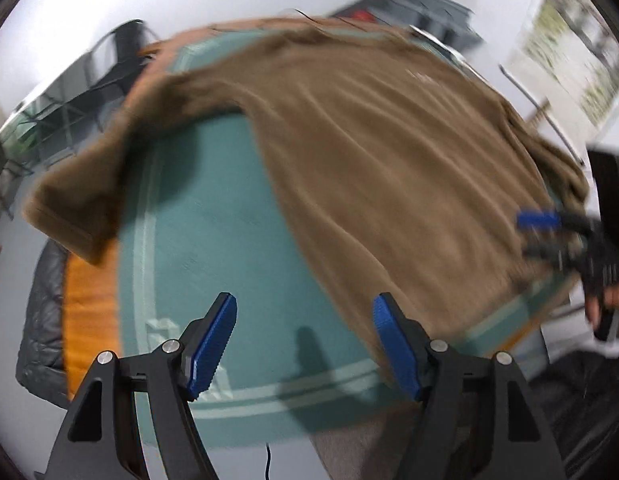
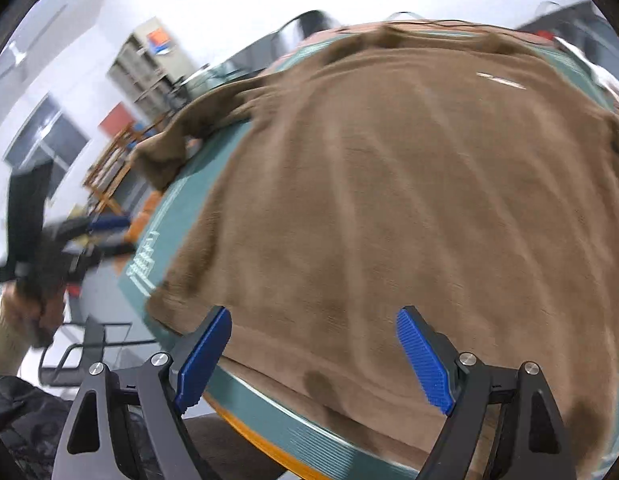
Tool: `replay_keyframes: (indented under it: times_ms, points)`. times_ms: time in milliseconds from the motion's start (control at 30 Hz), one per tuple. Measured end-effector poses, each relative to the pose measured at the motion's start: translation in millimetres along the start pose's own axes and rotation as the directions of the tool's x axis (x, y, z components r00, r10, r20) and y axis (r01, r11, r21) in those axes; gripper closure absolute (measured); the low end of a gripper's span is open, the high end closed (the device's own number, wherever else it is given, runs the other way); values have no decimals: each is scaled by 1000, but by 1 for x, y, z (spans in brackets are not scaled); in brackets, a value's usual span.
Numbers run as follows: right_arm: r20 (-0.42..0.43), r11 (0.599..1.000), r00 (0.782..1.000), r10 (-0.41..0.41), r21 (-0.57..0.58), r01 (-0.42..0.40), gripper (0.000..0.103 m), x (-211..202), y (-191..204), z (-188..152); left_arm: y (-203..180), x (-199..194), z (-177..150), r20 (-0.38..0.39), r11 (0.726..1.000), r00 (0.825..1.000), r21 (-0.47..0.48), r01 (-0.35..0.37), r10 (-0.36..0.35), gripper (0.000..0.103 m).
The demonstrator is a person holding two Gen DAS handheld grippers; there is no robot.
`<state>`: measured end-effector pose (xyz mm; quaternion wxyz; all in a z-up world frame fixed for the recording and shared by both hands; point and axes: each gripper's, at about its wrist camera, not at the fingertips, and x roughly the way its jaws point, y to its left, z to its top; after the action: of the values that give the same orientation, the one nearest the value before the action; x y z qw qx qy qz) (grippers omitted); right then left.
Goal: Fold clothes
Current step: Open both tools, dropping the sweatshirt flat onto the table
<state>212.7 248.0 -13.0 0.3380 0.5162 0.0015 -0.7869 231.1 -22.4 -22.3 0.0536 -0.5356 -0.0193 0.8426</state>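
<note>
Brown shirt lies spread on a teal mat; both grippers' fingers spread, empty.

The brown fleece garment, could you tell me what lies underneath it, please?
The brown fleece garment lies on a teal mat covering an orange table. Whatever sits beneath the fabric itself is hidden.

Between our left tongs we see bare mat; the sweater spreads just right of them.
</note>
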Motion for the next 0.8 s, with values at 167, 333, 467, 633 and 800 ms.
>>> replay_keyframes:
  times_ms: [167, 333, 467, 633, 800]
  points:
    - [4, 998, 999, -49, 28, 48, 16, -21, -25, -20, -30, 9, -20, -39, 1000, 999, -5, 25, -25, 28]
    - [37, 990, 990, -139, 23, 139, 16, -45, -43, -41, -48, 21, -27, -19, 998, 998, -22, -61, 60, 28]
    - [76, 955, 952, -295, 62, 291, 16, -71, -66, -64, -49, 31, -24, 13, 985, 989, -89, -147, 148, 28]
    - [48, 903, 904, -424, 101, 418, 22, -104, -104, -103, -50, 30, -24, 34, 964, 972, -142, -225, 232, 28]
    - [30, 885, 885, -464, -28, 465, 24, -107, -97, -126, -60, 29, -26, 48, 951, 954, -107, -289, 295, 28]
